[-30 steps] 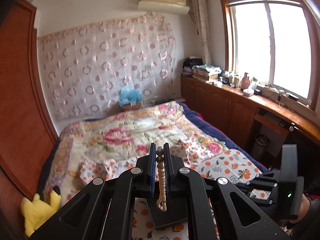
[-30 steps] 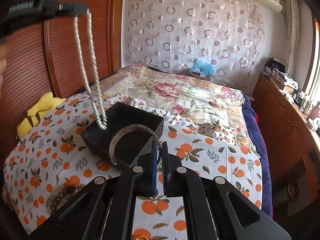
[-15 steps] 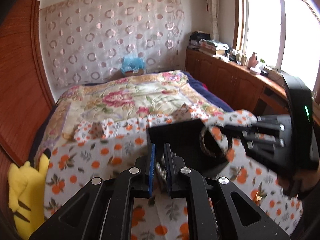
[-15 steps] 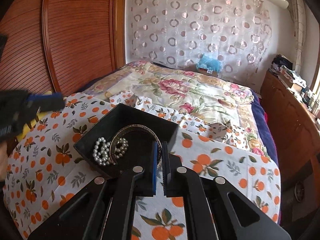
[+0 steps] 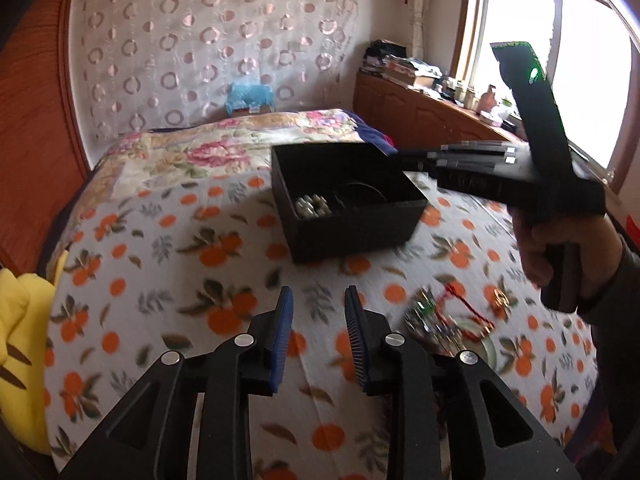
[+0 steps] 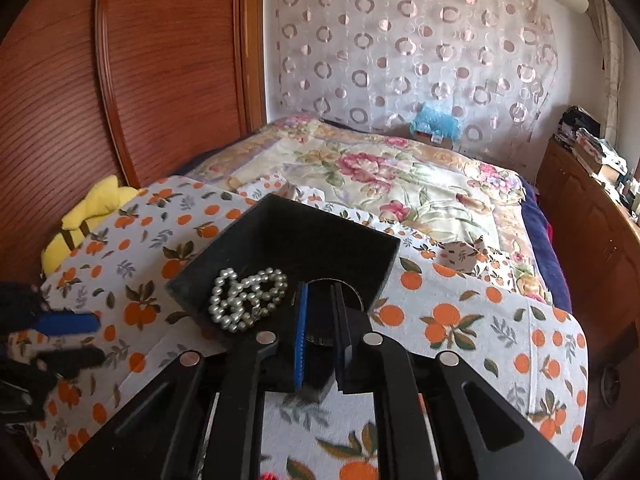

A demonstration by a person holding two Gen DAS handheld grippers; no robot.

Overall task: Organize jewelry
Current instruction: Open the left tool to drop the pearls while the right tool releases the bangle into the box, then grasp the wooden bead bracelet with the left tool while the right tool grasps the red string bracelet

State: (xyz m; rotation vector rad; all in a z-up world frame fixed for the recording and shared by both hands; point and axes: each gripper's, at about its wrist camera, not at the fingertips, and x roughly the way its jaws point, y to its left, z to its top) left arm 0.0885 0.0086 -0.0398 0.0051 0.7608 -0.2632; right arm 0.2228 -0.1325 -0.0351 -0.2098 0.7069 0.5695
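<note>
Held the left tool wide and empty over the orange-print bedspread. Found the black box at 12 o'clock from it, pearl necklace and bangle already inside. Spotted the red-cord tangle at 3 o'clock, loose on the cloth. Had the right tool pinched narrow on the box's wall. Needed, probably, a low approach to the tangle, closing on cord, not fabric, box steadied meanwhile.

Pearl necklace in box; box on bedspread.
</note>
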